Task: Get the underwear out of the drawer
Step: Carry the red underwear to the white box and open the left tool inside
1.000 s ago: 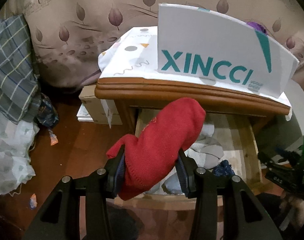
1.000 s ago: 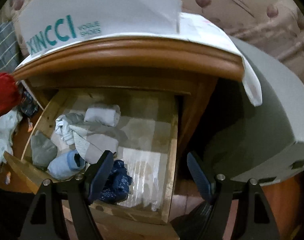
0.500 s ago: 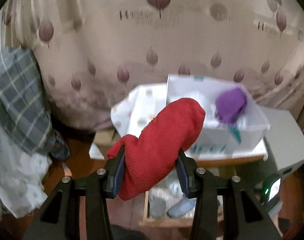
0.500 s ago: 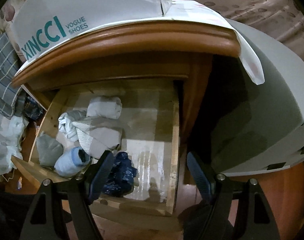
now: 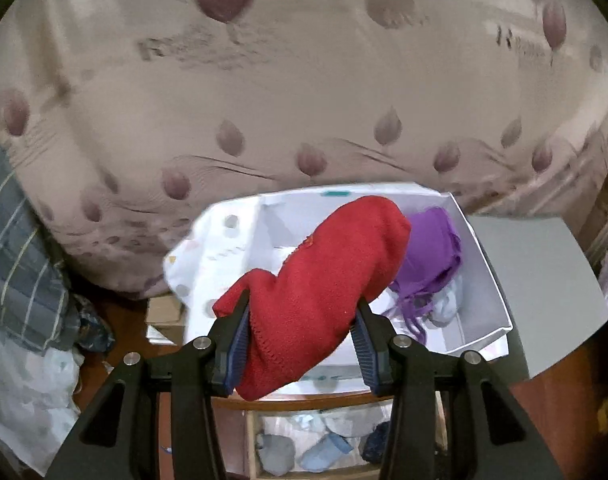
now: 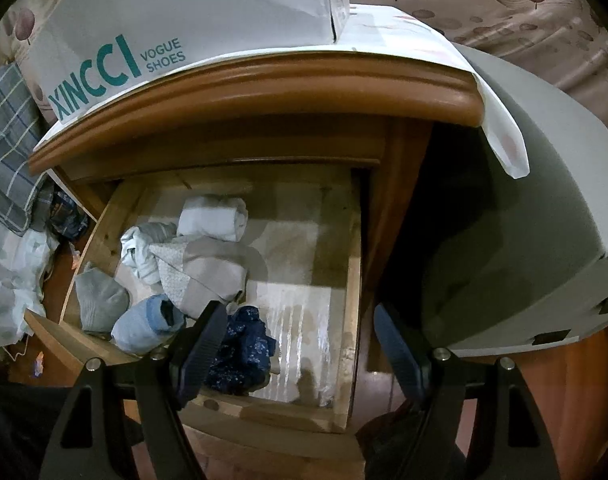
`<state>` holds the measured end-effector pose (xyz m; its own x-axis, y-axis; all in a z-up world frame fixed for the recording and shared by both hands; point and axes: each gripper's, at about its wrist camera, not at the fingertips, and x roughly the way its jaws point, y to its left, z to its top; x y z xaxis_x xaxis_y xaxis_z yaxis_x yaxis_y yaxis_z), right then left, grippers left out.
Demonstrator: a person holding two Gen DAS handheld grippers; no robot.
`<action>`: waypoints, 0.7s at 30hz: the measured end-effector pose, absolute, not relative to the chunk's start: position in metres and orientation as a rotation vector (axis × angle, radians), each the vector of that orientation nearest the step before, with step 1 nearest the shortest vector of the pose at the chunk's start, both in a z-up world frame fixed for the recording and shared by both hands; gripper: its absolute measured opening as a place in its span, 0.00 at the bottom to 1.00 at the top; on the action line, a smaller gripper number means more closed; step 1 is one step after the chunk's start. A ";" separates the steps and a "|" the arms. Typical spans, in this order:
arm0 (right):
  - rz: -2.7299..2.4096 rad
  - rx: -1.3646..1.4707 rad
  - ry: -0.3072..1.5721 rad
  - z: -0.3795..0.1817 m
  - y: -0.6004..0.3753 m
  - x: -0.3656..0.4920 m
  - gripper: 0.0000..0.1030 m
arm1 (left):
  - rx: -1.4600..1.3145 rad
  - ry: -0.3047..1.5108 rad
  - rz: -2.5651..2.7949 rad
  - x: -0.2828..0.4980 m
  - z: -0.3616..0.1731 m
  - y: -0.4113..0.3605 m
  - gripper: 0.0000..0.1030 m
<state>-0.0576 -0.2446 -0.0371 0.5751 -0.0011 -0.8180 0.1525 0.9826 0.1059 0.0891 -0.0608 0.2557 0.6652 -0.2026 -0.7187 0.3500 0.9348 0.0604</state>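
At frame centre, the left gripper (image 5: pixel 299 340) clamps a red knit garment (image 5: pixel 324 292) above the white shoebox (image 5: pixel 484 280); release should wait until it is over the box. Lower frame, the right gripper (image 6: pixel 295 348) gapes empty over the drawer (image 6: pixel 352 280).

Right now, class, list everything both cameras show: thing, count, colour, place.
Red garment: one, red, gripped above the shoe box.
Shoe box: one, white, teal lettering, on the nightstand.
Purple garment: one, inside the shoe box.
Nightstand: one, brown wood.
Drawer: one, pale wood, pulled open.
Folded clothes: several, white, grey, light blue, in drawer's left half.
Navy garment: one, drawer's front.
Left claw: black, shut on red garment.
Right claw: black, open, empty.
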 end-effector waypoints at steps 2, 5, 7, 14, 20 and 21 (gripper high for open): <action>-0.086 0.176 0.958 -0.038 -0.244 -0.057 0.76 | 0.207 0.816 -0.333 0.100 0.245 -0.076 0.41; -0.086 0.163 0.961 -0.038 -0.243 -0.057 0.76 | 0.227 0.863 -0.327 0.117 0.225 -0.094 0.41; -0.087 0.160 0.962 -0.038 -0.242 -0.057 0.76 | 0.212 0.892 -0.331 0.126 0.214 -0.097 0.41; -0.077 0.191 0.978 -0.040 -0.244 -0.055 0.76 | 0.169 0.984 -0.341 0.142 0.185 -0.095 0.50; -0.073 0.187 0.982 -0.041 -0.243 -0.055 0.76 | 0.186 0.956 -0.363 0.133 0.183 -0.099 0.61; -0.071 0.187 0.983 -0.041 -0.244 -0.055 0.76 | 0.190 0.943 -0.369 0.130 0.185 -0.099 0.63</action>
<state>-0.0554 -0.2435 -0.0405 0.5536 0.0249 -0.8324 0.1441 0.9816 0.1252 0.1302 -0.0990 0.1849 0.5311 -0.2253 -0.8168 0.3896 0.9210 -0.0007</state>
